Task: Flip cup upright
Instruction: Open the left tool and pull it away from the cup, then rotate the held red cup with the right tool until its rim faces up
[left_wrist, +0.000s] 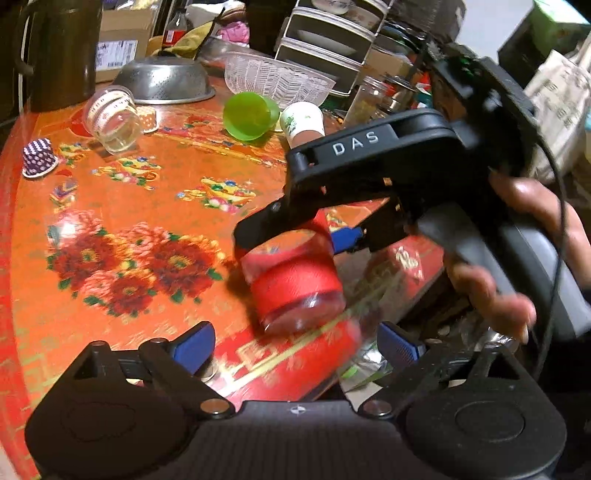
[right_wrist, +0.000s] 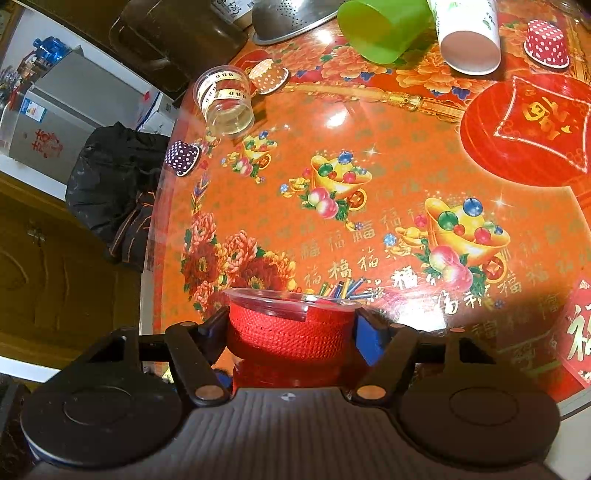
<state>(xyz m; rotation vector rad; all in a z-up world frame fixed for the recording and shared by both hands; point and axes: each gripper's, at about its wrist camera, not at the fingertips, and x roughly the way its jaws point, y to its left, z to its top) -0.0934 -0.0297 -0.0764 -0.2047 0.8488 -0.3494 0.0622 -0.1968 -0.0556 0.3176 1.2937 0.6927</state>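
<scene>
A clear plastic cup with a red woven band (left_wrist: 295, 280) is held above the orange patterned table (left_wrist: 147, 206). My right gripper (left_wrist: 291, 236) is shut on it, one finger on each side. In the right wrist view the cup (right_wrist: 290, 332) sits between the blue-padded fingers (right_wrist: 365, 339) with its clear rim pointing away from the camera. My left gripper (left_wrist: 295, 343) is open and empty, just in front of the cup, its blue pads (left_wrist: 194, 345) wide apart.
Other cups lie tipped on the table: a clear one with a tape band (left_wrist: 112, 118), a green one (left_wrist: 249, 116), a white paper one (left_wrist: 303, 122), small dotted ones (left_wrist: 38, 157). A steel colander (left_wrist: 164, 79) and clear basket (left_wrist: 273, 79) stand behind. The table edge (right_wrist: 159, 206) is left.
</scene>
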